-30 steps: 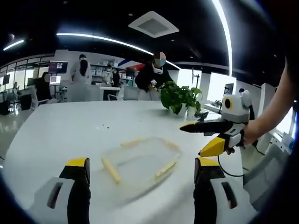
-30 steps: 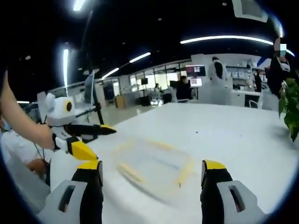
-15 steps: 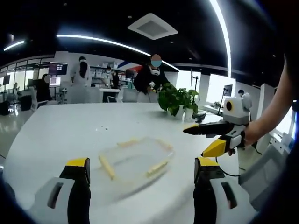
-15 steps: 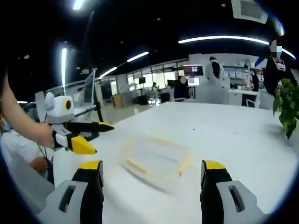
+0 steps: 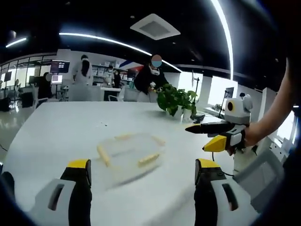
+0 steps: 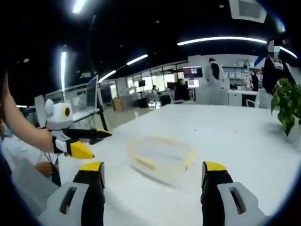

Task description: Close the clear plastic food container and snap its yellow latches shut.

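Both claws spread apart above the round white table (image 5: 56,127); the clear rectangular yellow-latched plastic container (image 6: 161,154) lies untouched, its lid's seating unclear, and a leafy green potted plant (image 5: 178,100) stands behind it.

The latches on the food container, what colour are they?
Yellow latches on the clear food container, best in the right gripper view.

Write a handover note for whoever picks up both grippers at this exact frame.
Left gripper: open, holding nothing, raised short of the container.
Right gripper: open, holding nothing, likewise clear of it.
Clear food container sits on the white table, lid apparently on, yellow latches around its rim.
Done: latch state too blurred to tell.
Left: check the lid is seated, then press any unlatched latch shut.
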